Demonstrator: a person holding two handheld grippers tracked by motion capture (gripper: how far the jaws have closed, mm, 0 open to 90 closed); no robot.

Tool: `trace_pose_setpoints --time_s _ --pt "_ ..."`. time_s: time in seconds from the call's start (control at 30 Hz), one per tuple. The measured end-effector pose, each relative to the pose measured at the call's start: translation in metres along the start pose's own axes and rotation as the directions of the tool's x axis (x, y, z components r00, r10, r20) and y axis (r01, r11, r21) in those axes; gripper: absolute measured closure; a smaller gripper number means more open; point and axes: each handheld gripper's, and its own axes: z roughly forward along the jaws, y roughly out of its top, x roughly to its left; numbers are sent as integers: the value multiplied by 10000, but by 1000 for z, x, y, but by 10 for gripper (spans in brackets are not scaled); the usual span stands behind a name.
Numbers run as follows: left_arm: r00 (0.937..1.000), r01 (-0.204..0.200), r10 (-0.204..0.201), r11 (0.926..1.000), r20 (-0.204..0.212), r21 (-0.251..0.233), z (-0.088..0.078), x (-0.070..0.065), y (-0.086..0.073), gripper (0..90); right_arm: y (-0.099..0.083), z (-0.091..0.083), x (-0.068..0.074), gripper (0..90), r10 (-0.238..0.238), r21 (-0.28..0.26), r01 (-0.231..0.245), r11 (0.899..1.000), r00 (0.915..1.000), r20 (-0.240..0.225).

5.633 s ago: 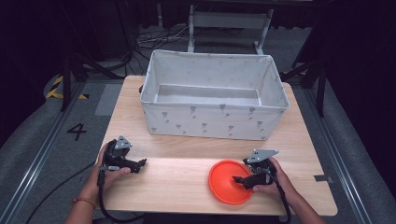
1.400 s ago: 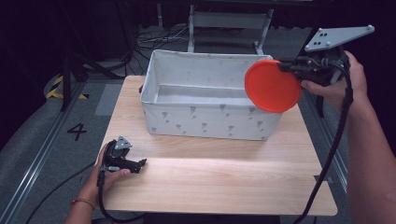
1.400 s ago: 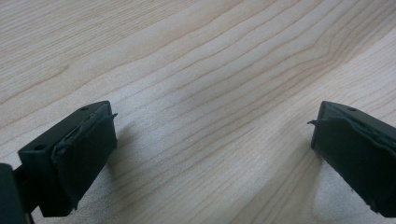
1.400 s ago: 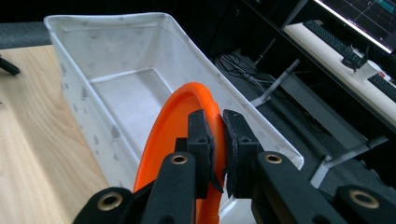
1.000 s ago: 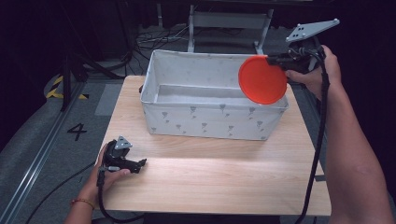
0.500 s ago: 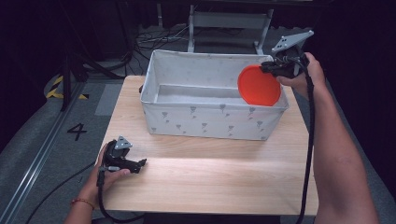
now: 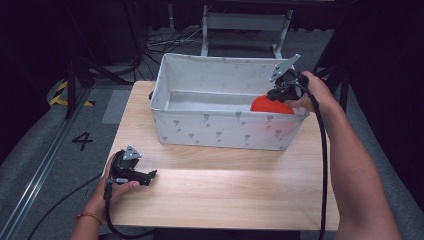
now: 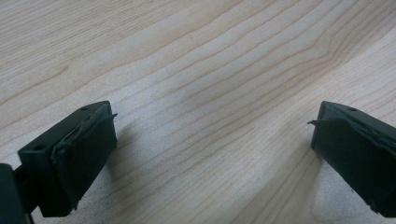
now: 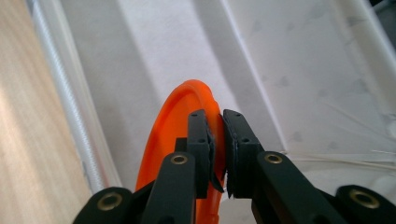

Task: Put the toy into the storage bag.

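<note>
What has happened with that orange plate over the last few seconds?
The right tool, still clamped on the plate, lifted it off the table, swung it high over the bin and lowered it inside. The left tool stayed open on the table; the bin never moved.

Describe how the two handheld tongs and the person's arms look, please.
Both tongs, left and right, are black, with two flat, padded jaws and brass-coloured pivot pins. Each carries a grey three-cornered plate on top and trails a black cable. The forearms are bare, without sleeves. A thin orange-red bracelet sits on the left wrist.
</note>
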Motion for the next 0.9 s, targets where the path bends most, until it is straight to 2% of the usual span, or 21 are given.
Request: trace_pose_setpoints --time_s 0.1,0.2,0.37,0.53,0.57,0.67,0.77,0.83,0.9 --pt "10000 13 -13 10000 4 3 0 0 0 5 4 6 4 822 -325 522 341 9981 9990 -307" --pt "10000 -6 6 10000 7 12 0 0 0 5 9 11 8 820 -723 1139 788 9904 9956 -603" --pt "10000 12 -12 10000 9 8 0 0 0 5 14 21 15 817 -1313 1984 1553 9677 9830 -1286" --pt "10000 12 -12 10000 9 -8 0 0 0 5 18 30 21 815 -1585 2513 2010 9468 9709 -1795" --pt "10000 12 -12 10000 9 -8 0 0 0 5 18 30 21 815 -1585 2513 2010 9468 9709 -1795" --pt "10000 -2 2 10000 4 18 0 0 0 5 21 35 23 814 -1640 2836 2158 9344 9669 -1955" --pt "10000 10 -10 10000 12 -7 0 0 0 5 22 35 22 813 -1610 2944 2158 9310 9666 -1992" --pt "10000 9 -9 10000 5 15 0 0 0 5 23 36 22 810 -1531 3139 2155 9247 9653 -2116" --pt "10000 8 -8 10000 3 17 0 0 0 5 22 38 21 807 -1419 3303 2038 9216 9690 -2020"
